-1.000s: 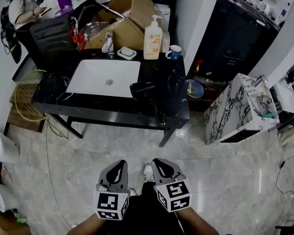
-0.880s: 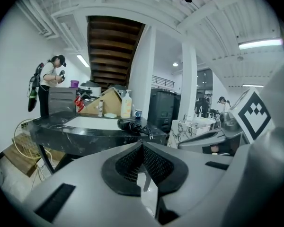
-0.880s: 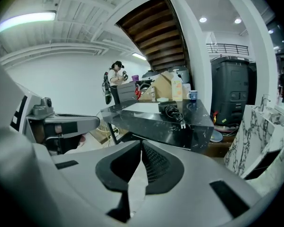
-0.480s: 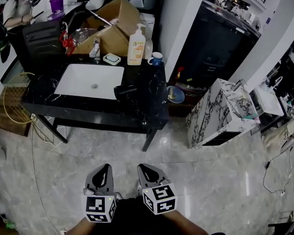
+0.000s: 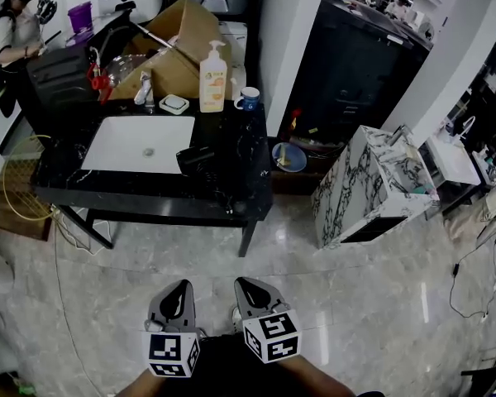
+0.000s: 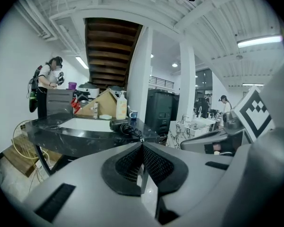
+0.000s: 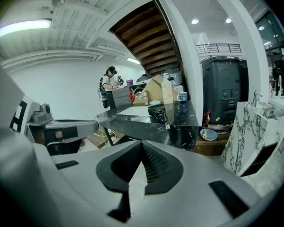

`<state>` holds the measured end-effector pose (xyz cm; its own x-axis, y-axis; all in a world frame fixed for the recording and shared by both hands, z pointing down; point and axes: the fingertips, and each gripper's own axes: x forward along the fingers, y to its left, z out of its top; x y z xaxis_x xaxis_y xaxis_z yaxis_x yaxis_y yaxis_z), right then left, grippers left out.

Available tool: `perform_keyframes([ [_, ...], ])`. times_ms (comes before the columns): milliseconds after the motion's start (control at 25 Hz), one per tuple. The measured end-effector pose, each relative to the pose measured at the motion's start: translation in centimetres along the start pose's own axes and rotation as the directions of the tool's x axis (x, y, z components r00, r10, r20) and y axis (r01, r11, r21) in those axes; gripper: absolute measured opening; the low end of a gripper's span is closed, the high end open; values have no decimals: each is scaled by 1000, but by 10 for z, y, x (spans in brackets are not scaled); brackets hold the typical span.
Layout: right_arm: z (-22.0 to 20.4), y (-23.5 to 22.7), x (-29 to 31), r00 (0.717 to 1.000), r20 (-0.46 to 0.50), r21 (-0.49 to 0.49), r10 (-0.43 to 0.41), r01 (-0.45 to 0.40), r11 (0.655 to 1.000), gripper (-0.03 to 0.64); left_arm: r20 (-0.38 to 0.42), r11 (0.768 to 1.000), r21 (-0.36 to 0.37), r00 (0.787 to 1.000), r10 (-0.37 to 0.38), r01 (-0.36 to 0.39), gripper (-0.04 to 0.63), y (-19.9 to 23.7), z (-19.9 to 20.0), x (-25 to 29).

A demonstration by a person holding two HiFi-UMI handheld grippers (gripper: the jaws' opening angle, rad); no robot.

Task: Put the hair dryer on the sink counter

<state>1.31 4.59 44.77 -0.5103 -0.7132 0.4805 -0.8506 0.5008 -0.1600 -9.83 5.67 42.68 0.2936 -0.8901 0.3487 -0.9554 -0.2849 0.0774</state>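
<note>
A black hair dryer [image 5: 200, 158] lies on the black marble sink counter [image 5: 58, 172], just right of the white basin [image 5: 138, 144], its cord trailing toward the front edge. It also shows small in the left gripper view [image 6: 119, 125] and the right gripper view [image 7: 158, 113]. Both grippers hang low and close to my body, well short of the counter. My left gripper [image 5: 178, 291] is shut with nothing in it. My right gripper [image 5: 248, 286] is shut and empty too.
A soap bottle [image 5: 212, 77], a blue mug [image 5: 248, 99], a soap dish [image 5: 174, 103] and cardboard boxes [image 5: 172, 48] crowd the counter's back. A marble-patterned cabinet [image 5: 372, 188] stands at right, a person [image 5: 15, 25] at far left. Grey tiled floor [image 5: 331, 304] lies between me and the counter.
The counter has slid left and up in the head view as the view shifted. Both grippers stayed low near my body, shut.
</note>
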Motion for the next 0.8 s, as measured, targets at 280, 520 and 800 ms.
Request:
perform_keyframes([
  [280, 4, 4, 3, 1000, 8, -25, 21, -21, 999, 14, 1, 1000, 13, 1000, -1, 1, 6, 1, 3, 6],
  [520, -1, 3, 8, 1000, -1, -7, 15, -15, 1000, 14, -8, 1000, 24, 1000, -9, 9, 8, 3, 2, 8],
  [800, -4, 5, 12, 1000, -11, -2, 15, -15, 1000, 14, -16, 999, 30, 1000, -9, 10, 8, 8, 0, 8],
])
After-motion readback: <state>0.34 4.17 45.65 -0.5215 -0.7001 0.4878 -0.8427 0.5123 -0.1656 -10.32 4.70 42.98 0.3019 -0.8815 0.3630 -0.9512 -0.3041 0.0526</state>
